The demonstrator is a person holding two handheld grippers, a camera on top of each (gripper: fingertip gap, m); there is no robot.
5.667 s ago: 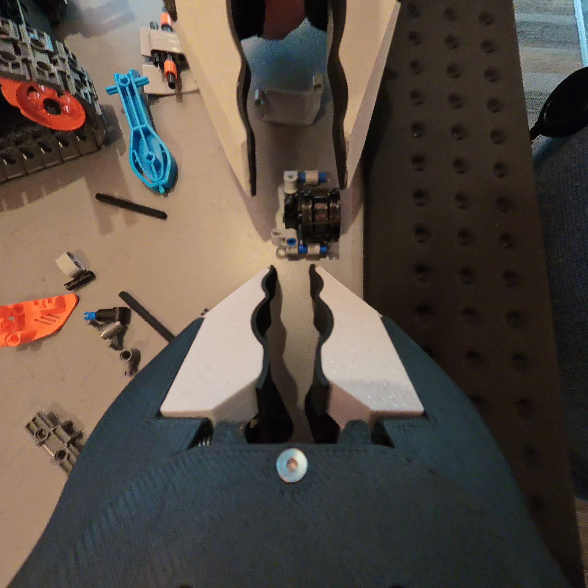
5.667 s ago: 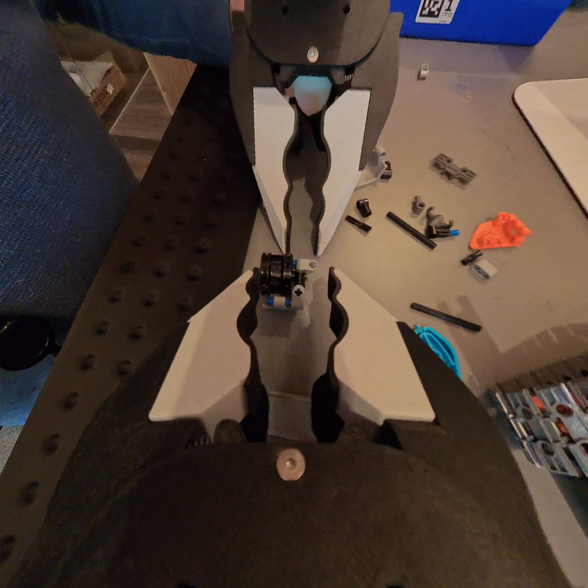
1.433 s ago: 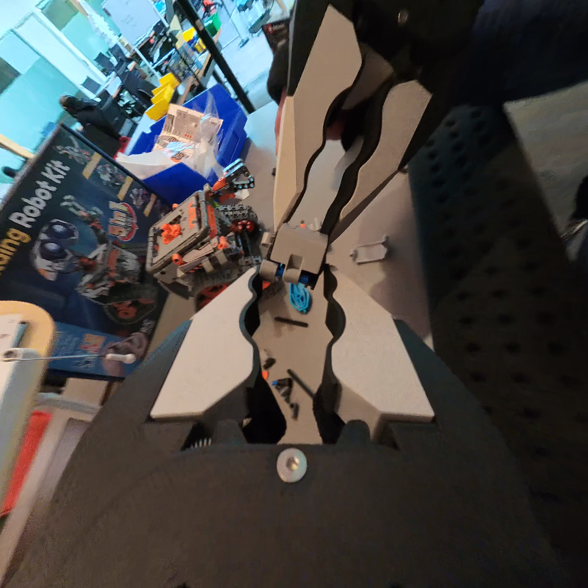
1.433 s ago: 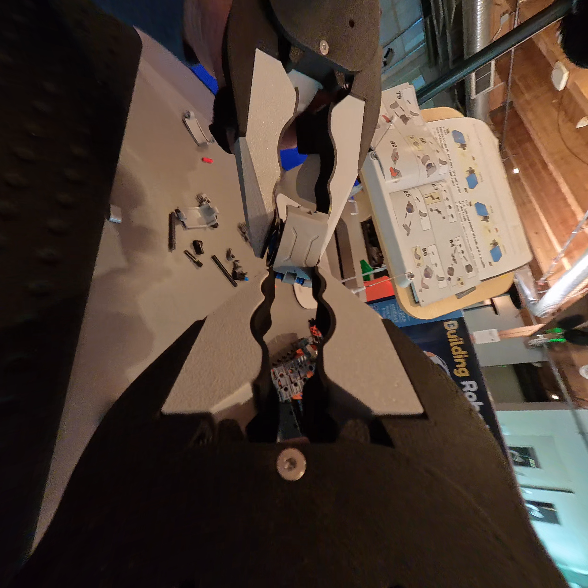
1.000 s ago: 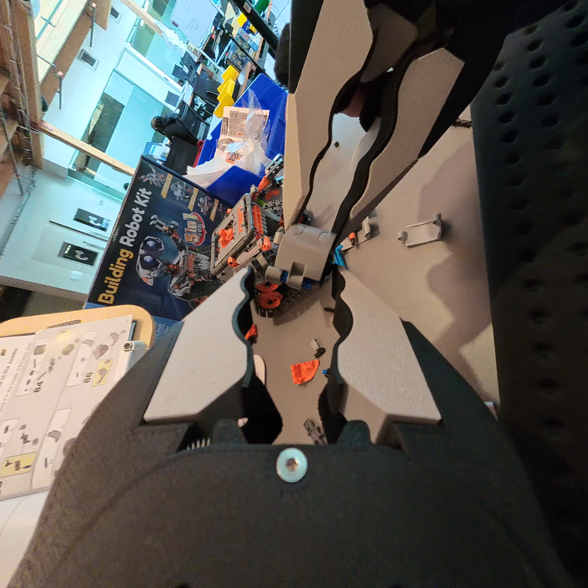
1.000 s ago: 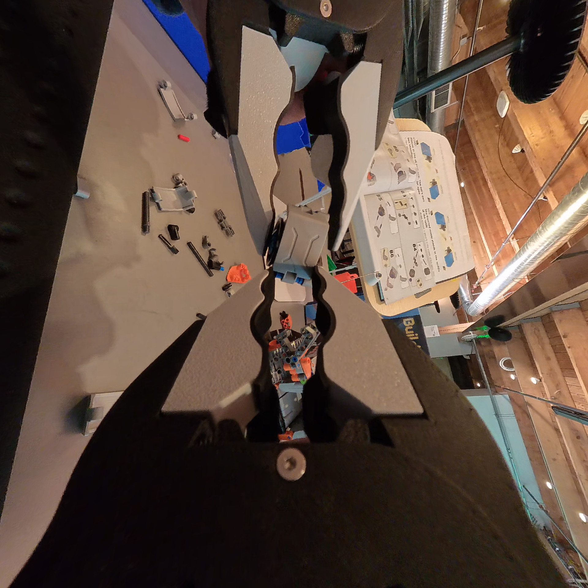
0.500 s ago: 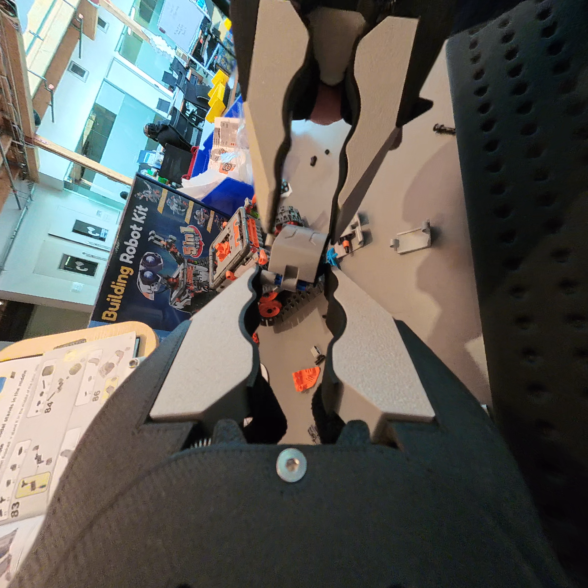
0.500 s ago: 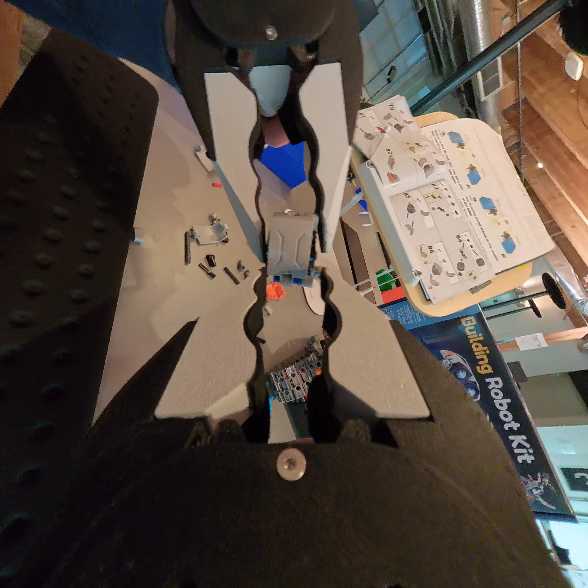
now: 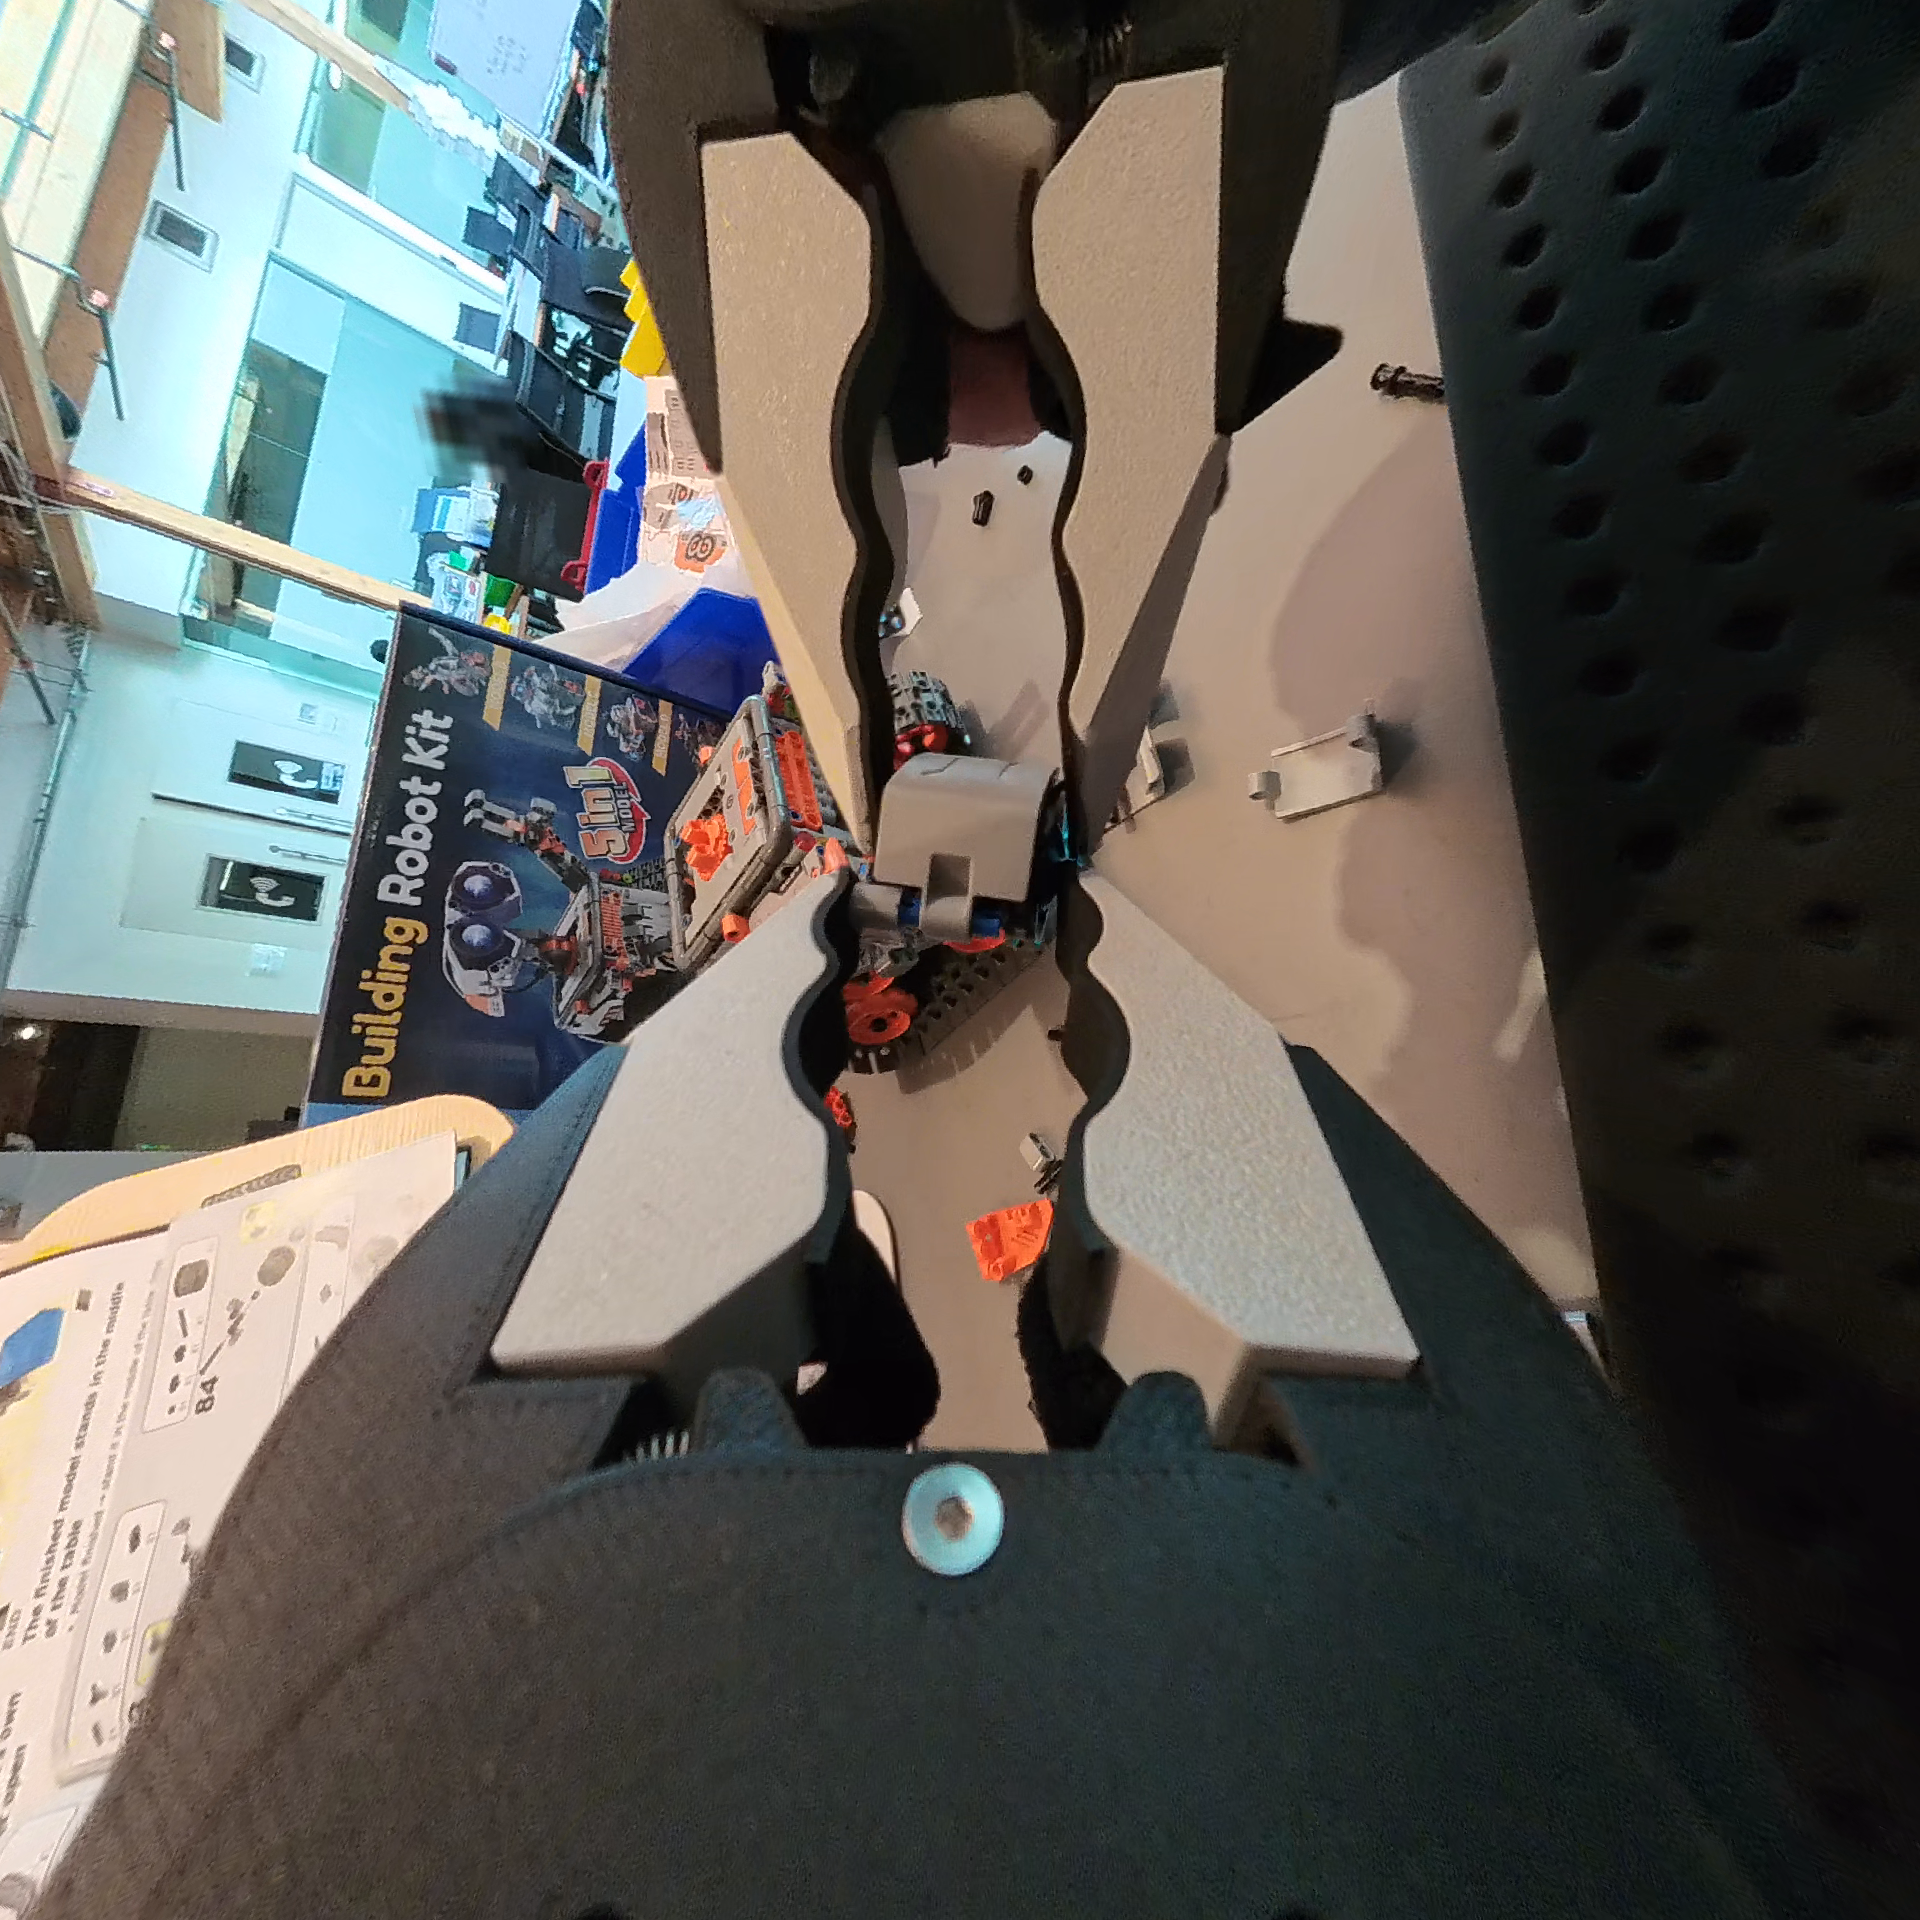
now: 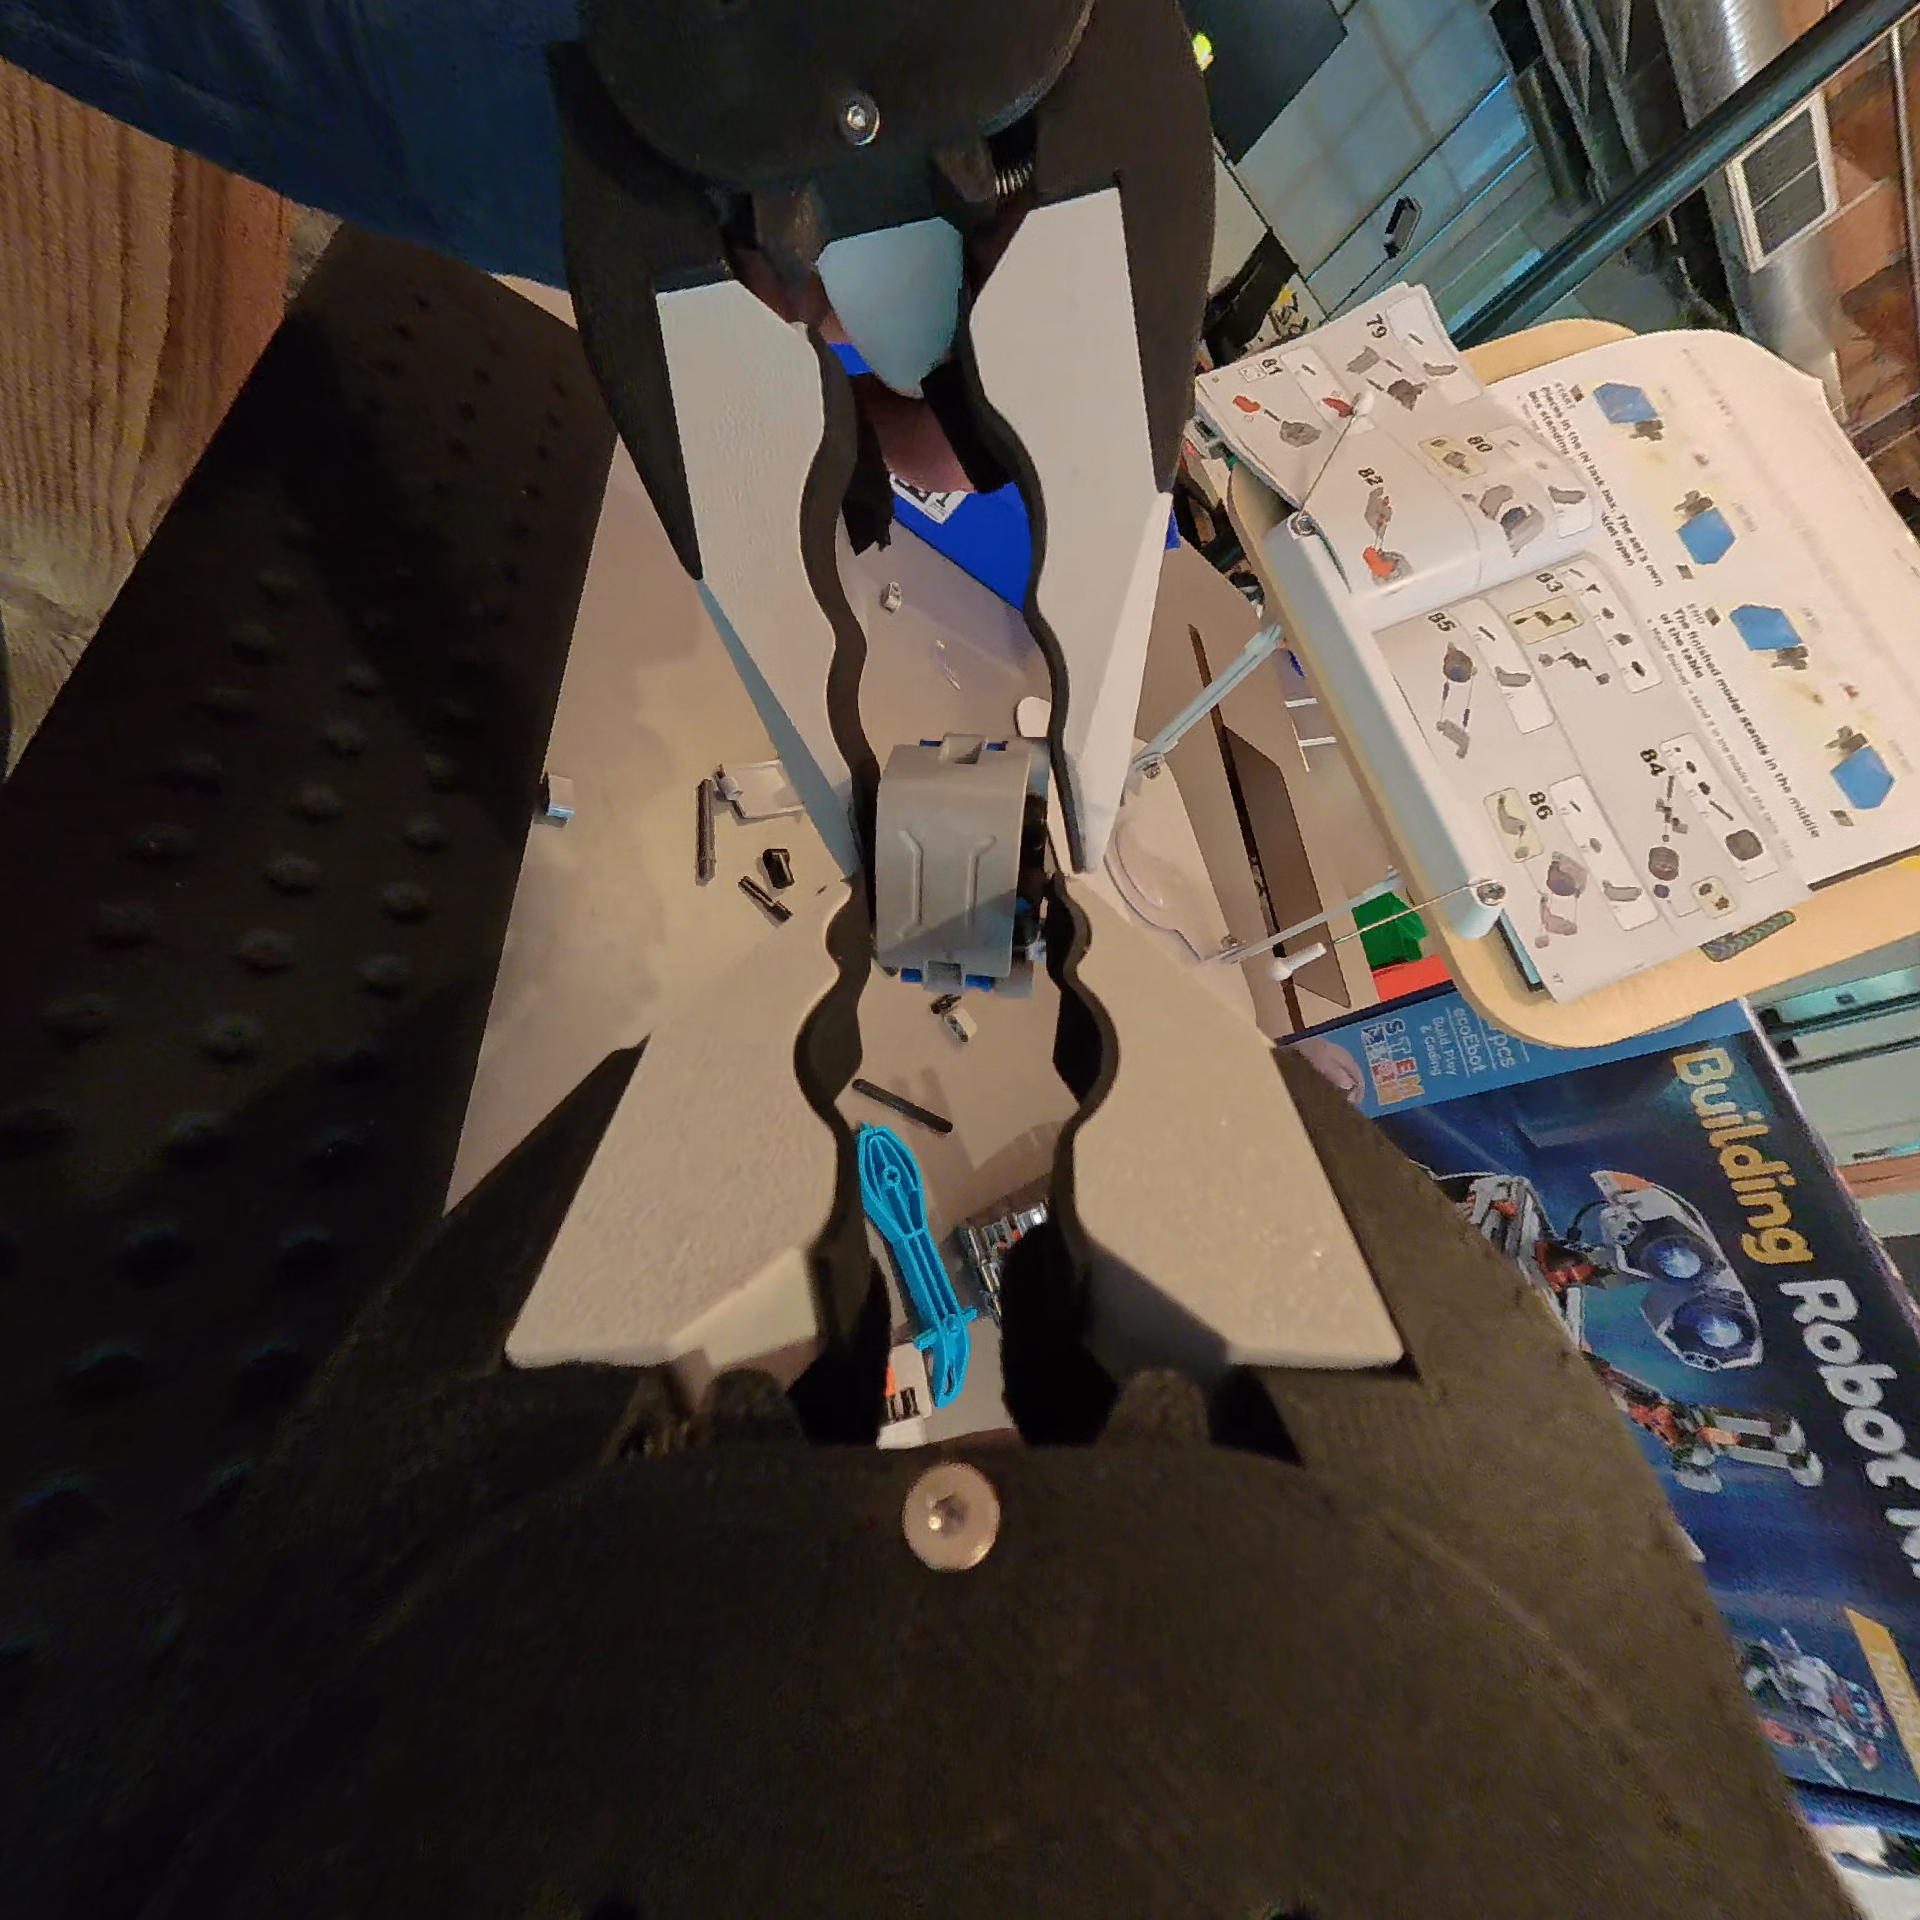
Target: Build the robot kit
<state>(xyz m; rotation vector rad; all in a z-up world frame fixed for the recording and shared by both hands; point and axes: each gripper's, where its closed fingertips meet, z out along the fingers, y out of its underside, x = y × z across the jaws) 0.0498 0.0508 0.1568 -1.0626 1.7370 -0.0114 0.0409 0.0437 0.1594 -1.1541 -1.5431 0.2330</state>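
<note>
Both the left gripper point(image 9: 956, 902) and right gripper point(image 10: 954, 902) squeeze one gray block point(image 9: 961, 831) up above the counter point(image 9: 1351, 582)

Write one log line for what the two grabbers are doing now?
left gripper: grips gray block assembly | right gripper: grips it too | held above table

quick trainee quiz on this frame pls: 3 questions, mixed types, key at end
1. True or false: only one gripper grips the grey module.
2. Between the right gripper fingers, the blue thing on the table is: A a slotted tool; B a ball; C a cup.
3. What colour is the loose flat piece seen between the left gripper fingers?
Key: 1 false, both grip it; 2 A; 3 orange.
</note>
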